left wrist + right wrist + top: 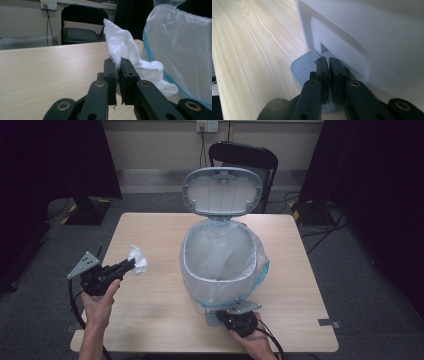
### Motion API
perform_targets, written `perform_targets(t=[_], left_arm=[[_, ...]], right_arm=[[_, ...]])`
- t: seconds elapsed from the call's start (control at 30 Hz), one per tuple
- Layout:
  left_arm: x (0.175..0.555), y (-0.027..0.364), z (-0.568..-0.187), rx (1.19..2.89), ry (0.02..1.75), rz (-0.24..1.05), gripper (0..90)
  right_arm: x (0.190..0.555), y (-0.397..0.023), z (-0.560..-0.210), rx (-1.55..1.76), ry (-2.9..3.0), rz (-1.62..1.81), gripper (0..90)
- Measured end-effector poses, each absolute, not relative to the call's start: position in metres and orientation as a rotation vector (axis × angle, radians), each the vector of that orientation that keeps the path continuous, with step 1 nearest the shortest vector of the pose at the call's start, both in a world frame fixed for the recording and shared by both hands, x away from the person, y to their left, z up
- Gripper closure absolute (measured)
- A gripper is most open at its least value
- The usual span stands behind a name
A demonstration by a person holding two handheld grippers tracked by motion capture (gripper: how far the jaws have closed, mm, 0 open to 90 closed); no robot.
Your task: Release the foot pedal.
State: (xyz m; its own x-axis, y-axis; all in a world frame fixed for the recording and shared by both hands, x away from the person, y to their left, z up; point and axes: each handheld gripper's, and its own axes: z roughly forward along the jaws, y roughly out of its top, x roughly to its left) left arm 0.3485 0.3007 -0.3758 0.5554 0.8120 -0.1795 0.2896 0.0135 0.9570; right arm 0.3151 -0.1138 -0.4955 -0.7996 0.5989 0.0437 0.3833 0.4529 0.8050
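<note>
We see the left gripper (117, 75) pinching a crumpled white tissue (125, 47) between nearly closed jaws, left of the lined bin (222, 265). The right gripper (329, 75), jaws together and empty, rests on the bin's grey pedal (303, 67). Around them lie the wooden table (150, 320) and a black chair (245, 157).

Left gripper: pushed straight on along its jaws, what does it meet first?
Probably the bagged bin. The left gripper, shut on the tissue, points right toward the bin's bag-covered side; bare table lies between. Depth is uncertain.
</note>
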Motion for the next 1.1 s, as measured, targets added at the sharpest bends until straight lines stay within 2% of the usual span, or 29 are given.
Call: perform_targets(t=[0.5,1.1], left_arm=[[0.338,0.285,-0.339,1.539,0.824,0.544,85.1],[0.352,0.232,-0.290,1.512,0.691,0.494,85.1]], right_arm=[[0.316,-0.115,-0.496,0.852,2.458,1.285,86.7],[0.315,-0.115,-0.497,0.854,2.453,1.288,86.8]])
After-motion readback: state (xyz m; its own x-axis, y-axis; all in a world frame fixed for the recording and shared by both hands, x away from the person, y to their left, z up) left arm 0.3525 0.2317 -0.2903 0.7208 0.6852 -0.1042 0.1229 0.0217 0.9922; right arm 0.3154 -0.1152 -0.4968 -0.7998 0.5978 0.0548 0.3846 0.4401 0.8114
